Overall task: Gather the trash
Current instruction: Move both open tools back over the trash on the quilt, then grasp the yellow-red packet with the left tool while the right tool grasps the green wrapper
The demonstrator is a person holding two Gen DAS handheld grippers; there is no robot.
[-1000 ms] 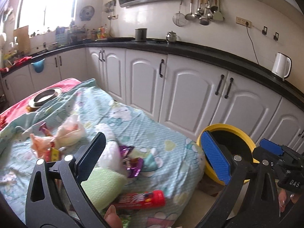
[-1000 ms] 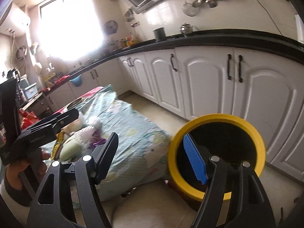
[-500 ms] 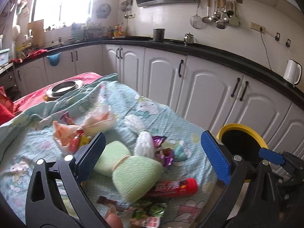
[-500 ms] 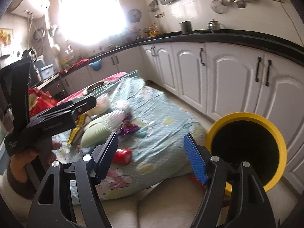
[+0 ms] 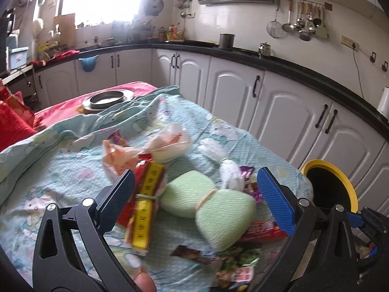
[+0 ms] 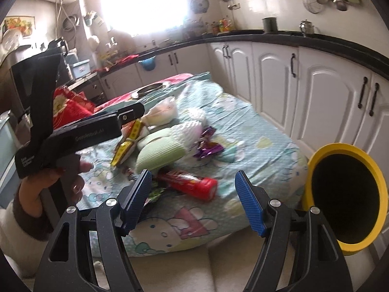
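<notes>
A: Count? 
B: One yellow-rimmed bin (image 6: 345,194) seen beside the table; one red tube (image 6: 188,182), one green bundle (image 5: 214,204), one yellow-red packet (image 5: 145,199) seen on the cloth (image 5: 68,177). Wrappers blurred, uncounted. 
A: Grippers? 
B: Left gripper (image 5: 197,199) and right gripper (image 6: 192,199) both spread wide, nothing held. 
A: Hidden? 
B: Bin cut off by the frame edge.
</notes>
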